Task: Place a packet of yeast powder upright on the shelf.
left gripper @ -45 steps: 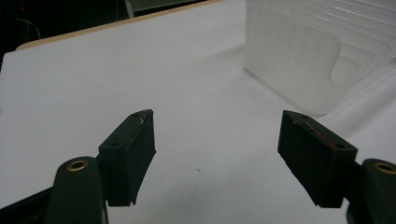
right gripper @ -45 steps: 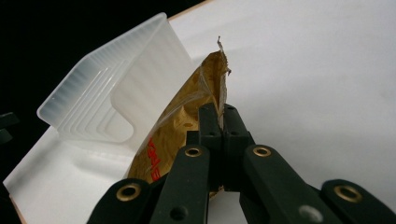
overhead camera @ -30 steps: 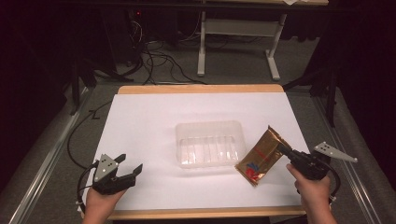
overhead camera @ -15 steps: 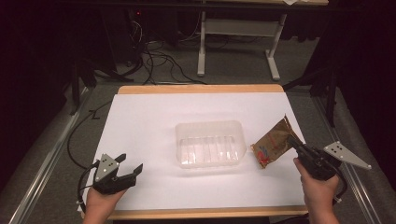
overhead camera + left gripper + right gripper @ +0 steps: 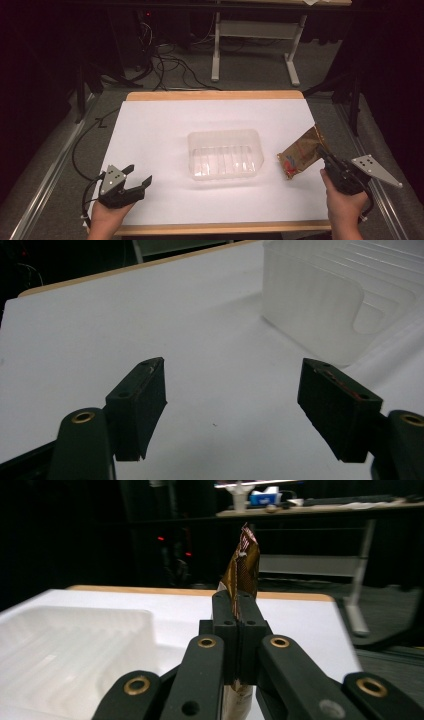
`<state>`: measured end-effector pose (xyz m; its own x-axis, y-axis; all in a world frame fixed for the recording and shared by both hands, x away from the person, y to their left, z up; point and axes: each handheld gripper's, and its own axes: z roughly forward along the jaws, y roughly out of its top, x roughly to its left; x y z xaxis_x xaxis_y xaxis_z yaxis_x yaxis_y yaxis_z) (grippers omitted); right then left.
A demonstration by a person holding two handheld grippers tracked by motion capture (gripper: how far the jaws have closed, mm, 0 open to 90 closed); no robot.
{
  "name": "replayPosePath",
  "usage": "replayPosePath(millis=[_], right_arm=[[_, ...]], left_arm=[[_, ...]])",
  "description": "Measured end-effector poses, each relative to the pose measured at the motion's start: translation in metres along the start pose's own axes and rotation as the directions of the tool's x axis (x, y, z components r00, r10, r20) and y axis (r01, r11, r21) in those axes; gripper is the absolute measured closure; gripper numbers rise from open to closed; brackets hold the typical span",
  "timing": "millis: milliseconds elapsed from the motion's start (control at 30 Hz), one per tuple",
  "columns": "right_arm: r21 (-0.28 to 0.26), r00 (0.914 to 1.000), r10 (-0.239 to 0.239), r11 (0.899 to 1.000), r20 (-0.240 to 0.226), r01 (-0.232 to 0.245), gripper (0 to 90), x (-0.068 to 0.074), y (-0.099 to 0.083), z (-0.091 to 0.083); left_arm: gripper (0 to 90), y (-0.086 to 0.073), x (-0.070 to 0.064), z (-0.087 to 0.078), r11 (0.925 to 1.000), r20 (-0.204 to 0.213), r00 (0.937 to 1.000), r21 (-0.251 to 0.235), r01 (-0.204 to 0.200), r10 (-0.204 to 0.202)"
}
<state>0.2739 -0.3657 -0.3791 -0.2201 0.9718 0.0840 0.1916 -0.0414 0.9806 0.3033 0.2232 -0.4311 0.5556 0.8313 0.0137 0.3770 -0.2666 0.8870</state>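
Note:
A clear plastic tray (image 5: 225, 154) sits in the middle of the white table top (image 5: 165, 130). To its right my right gripper (image 5: 324, 154) is shut on a brown and gold snack packet (image 5: 299, 157), held off the table beside the tray. Seen from the right gripper view, the packet (image 5: 242, 565) stands up edge-on from the closed jaws of that gripper (image 5: 239, 605), with the tray (image 5: 65, 645) at the left. My left gripper (image 5: 138, 176) rests open near the table's front left, nothing between its fingers (image 5: 142, 402); the tray (image 5: 340, 300) lies ahead of it to the right.
The table has a wooden rim (image 5: 215, 95) at the back. Behind it on the dark floor are cables (image 5: 165, 65) and a white desk frame (image 5: 250, 35). Metal rails (image 5: 50, 170) run along both sides of the table.
My right gripper has carried the packet to the right, away from the tray's edge, and the packet now points up and right. The left gripper has stayed put.

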Motion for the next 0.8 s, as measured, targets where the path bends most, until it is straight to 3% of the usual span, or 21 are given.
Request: replayPosePath(millis=[100, 267, 500, 700, 800], right_arm=[[0.042, 0.9998, -0.012, 0.999, 0.015, 0.012, 90.0, -0.002, -0.006, 0.005], [0.066, 0.9967, 0.034, 0.997, -0.074, -0.029, 90.0, 0.010, -0.011, 0.015], [0.100, 0.9760, 0.106, 0.991, -0.190, -0.088, 90.0, 0.030, -0.012, 0.033], [0.123, 0.9537, 0.174, 0.981, -0.246, -0.147, 90.0, 0.032, -0.017, 0.040], [0.103, 0.9583, 0.166, 0.984, -0.232, -0.146, 90.0, 0.028, -0.016, 0.037]], left_arm=[[28.1, 0.000, 0.001, -0.001, 1.0000, -0.001, 1.0000, 0.002, 0.001, -0.001], [28.1, 0.000, 0.000, 0.000, 1.0000, -0.002, 1.0000, 0.004, -0.003, 0.003], [28.0, -0.001, -0.002, 0.001, 0.9999, 0.001, 1.0000, 0.016, -0.007, 0.007], [28.1, -0.001, -0.002, 0.000, 0.9999, -0.003, 1.0000, 0.016, -0.004, 0.004], [28.2, -0.002, -0.002, 0.000, 0.9998, -0.003, 1.0000, 0.019, -0.003, 0.003]])
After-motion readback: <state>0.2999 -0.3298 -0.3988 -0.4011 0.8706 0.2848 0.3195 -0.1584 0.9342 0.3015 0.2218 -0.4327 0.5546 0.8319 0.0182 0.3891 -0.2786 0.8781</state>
